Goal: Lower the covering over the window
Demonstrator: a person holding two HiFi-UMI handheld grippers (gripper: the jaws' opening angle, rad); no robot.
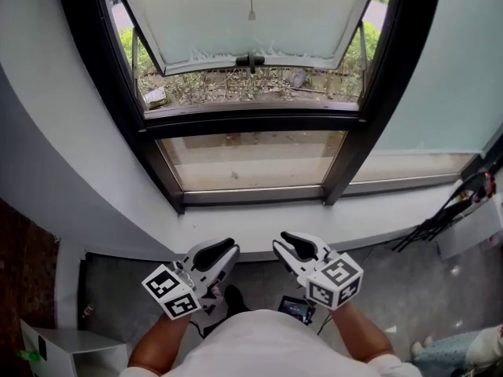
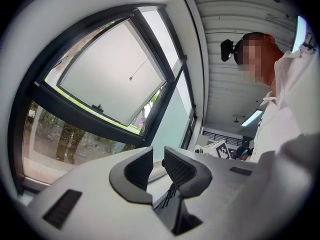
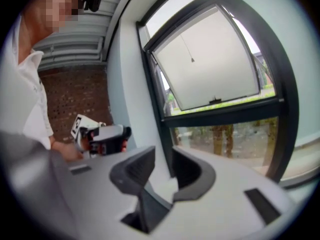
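In the head view a black-framed window (image 1: 251,124) fills the top. Its upper opening holds a pale panel (image 1: 251,10) with a black handle (image 1: 250,60) at its lower edge. A thin pull cord (image 1: 251,12) ending in a small bead hangs in front of the panel; the cord (image 2: 131,77) and the cord (image 3: 192,59) show in both gripper views. My left gripper (image 1: 225,250) (image 2: 158,158) and right gripper (image 1: 286,240) (image 3: 163,158) are held low, side by side near my body, far below the cord. Both stand open with a narrow gap and nothing between the jaws.
A white sill (image 1: 259,225) runs under the window. Black cables (image 1: 440,218) and a white box (image 1: 471,232) lie at the right. A white cabinet (image 1: 55,350) and a brick wall (image 1: 20,273) are at the left. A small dark device (image 1: 297,309) sits by my feet.
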